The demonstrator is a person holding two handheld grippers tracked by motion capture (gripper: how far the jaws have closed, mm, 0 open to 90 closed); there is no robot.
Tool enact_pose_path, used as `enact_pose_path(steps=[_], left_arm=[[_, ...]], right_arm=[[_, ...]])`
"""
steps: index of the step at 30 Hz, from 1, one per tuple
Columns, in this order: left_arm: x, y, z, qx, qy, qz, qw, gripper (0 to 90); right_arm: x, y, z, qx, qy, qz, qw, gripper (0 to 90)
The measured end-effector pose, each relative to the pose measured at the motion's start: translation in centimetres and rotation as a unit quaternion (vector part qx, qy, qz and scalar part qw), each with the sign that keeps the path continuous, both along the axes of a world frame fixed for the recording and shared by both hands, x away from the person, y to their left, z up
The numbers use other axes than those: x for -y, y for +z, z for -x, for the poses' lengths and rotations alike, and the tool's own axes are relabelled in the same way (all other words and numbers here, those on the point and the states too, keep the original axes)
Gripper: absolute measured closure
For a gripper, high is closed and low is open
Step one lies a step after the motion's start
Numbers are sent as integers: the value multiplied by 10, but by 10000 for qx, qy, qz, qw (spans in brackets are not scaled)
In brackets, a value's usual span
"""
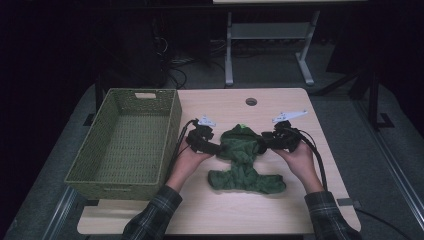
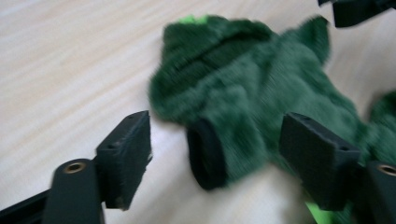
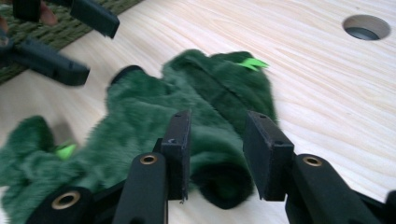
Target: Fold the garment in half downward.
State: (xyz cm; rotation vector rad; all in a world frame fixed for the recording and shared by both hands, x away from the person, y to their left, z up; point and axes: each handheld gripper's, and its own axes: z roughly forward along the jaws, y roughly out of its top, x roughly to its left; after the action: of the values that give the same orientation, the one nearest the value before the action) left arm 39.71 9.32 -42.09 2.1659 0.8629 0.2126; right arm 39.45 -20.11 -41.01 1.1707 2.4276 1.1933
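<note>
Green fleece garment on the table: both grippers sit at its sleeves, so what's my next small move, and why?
Probably lift both grippers clear. The fuzzy green fleece garment lies spread on the pale wooden table, and both the left gripper and right gripper stand open around a sleeve cuff without pinching. The woven green basket beside it is the likely destination.

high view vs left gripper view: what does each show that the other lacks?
High view: the green woven basket left of the garment, the table's cable hole, both hands and plaid sleeves, the floor beyond.

Left gripper view: the dark sleeve cuff lying between the left gripper's open jaws, untouched.

Both: the fuzzy green garment on the wooden table, and the right gripper.
</note>
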Motion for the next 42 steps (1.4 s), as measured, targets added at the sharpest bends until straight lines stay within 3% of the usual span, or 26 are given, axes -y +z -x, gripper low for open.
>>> enact_pose_path(steps=[3, 7, 9, 12, 17, 20, 31, 36, 42], left_arm=[[-2, 2, 16, 36, -104, -98, 9999, 181], [-7, 7, 38, 223, -195, -55, 9995, 135], [-10, 6, 48, 221, -269, 7, 9994, 134], [-14, 2, 62, 238, -332, 16, 9992, 130], [-18, -7, 84, 306, -469, -53, 9984, 128], [-21, -15, 95, 293, -418, -121, 9986, 128], [-34, -42, 133, 23, -442, -545, 9975, 127], [-33, -49, 142, 175, -459, -770, 9958, 127], [-40, -54, 142, 394, -627, -510, 9960, 126]], right_arm=[[-8, 2, 9, 109, 112, -26, 9999, 635], [-17, 3, 19, 117, 259, -50, 9996, 641], [-23, 3, 23, 182, 379, 50, 9991, 641], [-29, 3, 29, 200, 478, -121, 9986, 656], [-41, 3, 39, 182, 662, -52, 9976, 675], [-50, 5, 45, 178, 785, -67, 9967, 692], [-95, 1, 68, 139, 1448, -85, 9893, 758], [-113, -5, 78, 162, 1710, 34, 9851, 774], [-138, -17, 86, 55, 2018, 223, 9791, 783]])
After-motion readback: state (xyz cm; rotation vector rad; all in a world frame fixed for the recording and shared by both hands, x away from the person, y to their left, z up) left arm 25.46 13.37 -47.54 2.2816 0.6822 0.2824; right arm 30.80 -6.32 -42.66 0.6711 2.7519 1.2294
